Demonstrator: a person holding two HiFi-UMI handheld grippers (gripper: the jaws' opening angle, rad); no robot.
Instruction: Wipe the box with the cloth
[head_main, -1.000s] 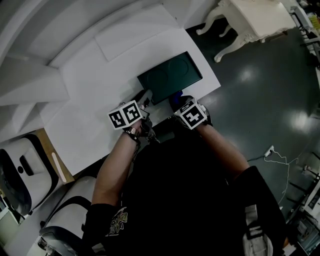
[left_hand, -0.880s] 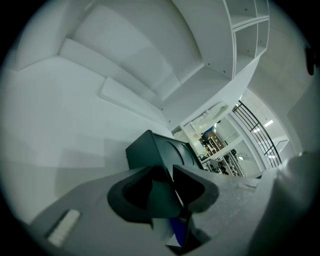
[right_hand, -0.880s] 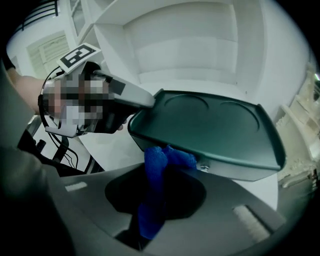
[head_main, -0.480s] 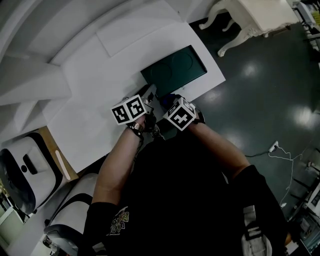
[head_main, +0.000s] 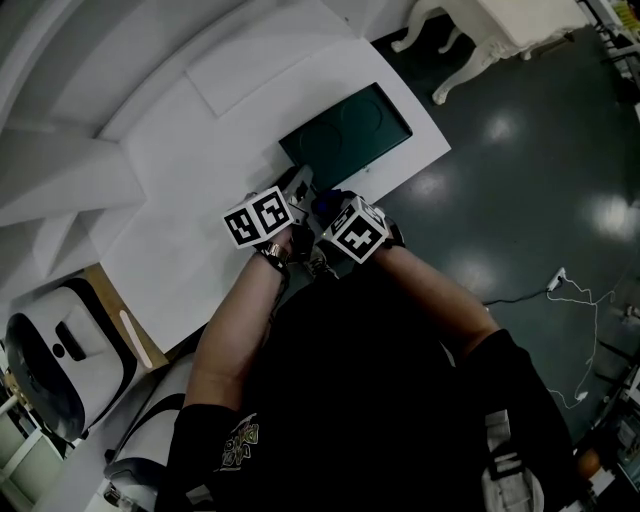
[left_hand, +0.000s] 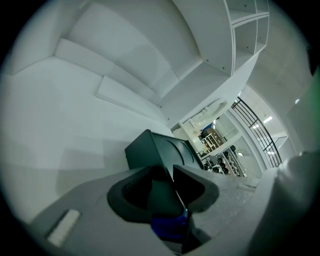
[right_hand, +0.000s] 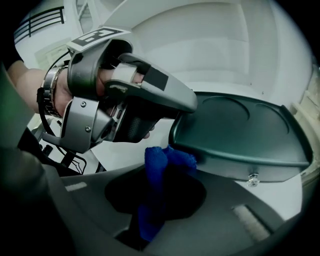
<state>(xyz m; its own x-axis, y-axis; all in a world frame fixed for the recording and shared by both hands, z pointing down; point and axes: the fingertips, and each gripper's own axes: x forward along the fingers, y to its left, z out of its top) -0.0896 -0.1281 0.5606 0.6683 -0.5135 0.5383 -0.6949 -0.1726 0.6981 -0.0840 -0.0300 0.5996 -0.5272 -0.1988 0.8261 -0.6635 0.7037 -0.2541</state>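
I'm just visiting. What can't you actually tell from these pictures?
Left gripper view: whether the left tongs pinch the box corner; dark on dark.
Head view: most of the cloth, hidden under the right tongs.
Right gripper view: whether the cloth touches the box; shadow there.

box: near corner's stuck behind the left gripper
cloth: lower end disappears down inside the right gripper

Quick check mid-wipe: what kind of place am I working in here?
Probably a showroom or studio rather than a home kitchen: a white built-in counter, a glossy dark floor, an ornate white table and open white shelving.
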